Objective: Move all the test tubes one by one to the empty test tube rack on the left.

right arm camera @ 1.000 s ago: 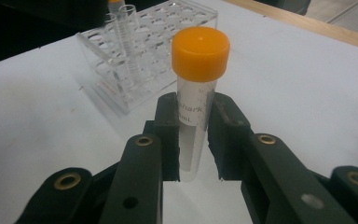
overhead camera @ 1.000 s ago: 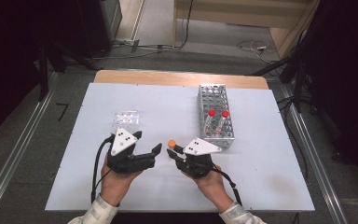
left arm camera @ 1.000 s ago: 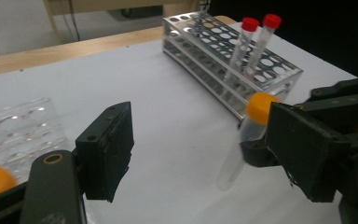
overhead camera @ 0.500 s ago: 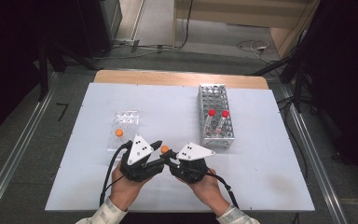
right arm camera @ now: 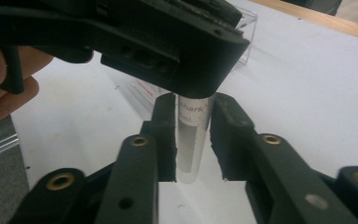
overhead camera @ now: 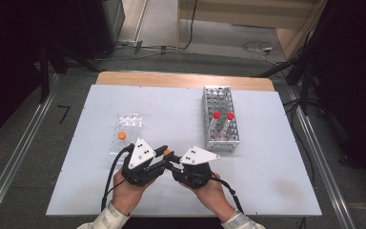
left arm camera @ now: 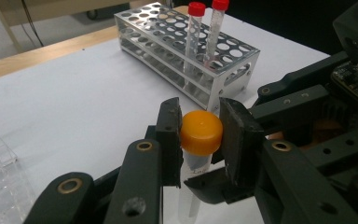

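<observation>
Two claws are meeting on one tube (left arm camera: 193,177) above the near tabletop (overhead camera: 267,176). Left claw (left arm camera: 200,135) is clenching the orange cap (left arm camera: 201,131); right claw (right arm camera: 193,140) is clasping the clear body just below. Its long axis is standing near upright, cap uppermost, so twisting would be turning about that axis. Rack (overhead camera: 221,119) is standing well apart, beyond the right claw.

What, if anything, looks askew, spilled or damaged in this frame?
Nothing stands out. The left gripper clamps the orange cap of a clear tube, and the right gripper clamps its body. Two red-capped tubes stand in the metal rack; the table shows no spill.
</observation>
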Demonstrator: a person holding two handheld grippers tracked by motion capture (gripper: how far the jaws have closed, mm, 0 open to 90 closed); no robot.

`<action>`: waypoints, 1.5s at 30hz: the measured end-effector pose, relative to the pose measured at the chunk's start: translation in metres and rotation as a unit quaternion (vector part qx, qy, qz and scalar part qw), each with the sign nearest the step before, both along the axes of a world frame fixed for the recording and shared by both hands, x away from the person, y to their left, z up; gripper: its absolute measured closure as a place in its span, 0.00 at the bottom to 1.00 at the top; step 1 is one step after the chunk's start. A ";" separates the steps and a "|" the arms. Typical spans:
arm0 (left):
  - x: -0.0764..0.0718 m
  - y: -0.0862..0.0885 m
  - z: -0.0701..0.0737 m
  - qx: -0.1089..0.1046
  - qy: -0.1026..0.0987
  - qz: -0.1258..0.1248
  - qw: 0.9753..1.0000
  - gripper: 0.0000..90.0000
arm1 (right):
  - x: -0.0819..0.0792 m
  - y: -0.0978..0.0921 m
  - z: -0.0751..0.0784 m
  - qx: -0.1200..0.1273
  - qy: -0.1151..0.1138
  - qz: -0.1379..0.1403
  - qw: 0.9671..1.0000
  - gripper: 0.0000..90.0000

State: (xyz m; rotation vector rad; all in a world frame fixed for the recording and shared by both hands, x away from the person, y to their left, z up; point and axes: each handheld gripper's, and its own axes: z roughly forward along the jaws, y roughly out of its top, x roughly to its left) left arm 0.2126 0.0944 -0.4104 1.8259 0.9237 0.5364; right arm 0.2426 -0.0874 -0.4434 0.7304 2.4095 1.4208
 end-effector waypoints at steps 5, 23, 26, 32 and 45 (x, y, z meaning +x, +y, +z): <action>0.000 0.004 0.003 -0.006 0.000 0.003 1.000 0.78 | -0.001 0.001 0.002 0.002 0.004 0.011 1.000 0.57; -0.008 0.058 0.040 -0.038 -0.011 0.046 0.998 0.78 | 0.005 -0.008 0.007 0.002 0.014 0.003 1.000 0.34; -0.009 0.067 0.043 -0.043 -0.013 0.055 0.998 0.78 | 0.005 -0.009 0.007 0.000 0.014 0.001 1.000 0.34; -0.008 0.081 0.048 -0.036 -0.019 0.076 0.996 0.78 | 0.006 -0.010 0.006 -0.001 0.015 -0.002 1.000 0.34; -0.001 0.103 0.044 -0.029 -0.017 0.122 0.992 0.78 | 0.007 -0.011 0.005 -0.002 0.017 -0.005 1.000 0.35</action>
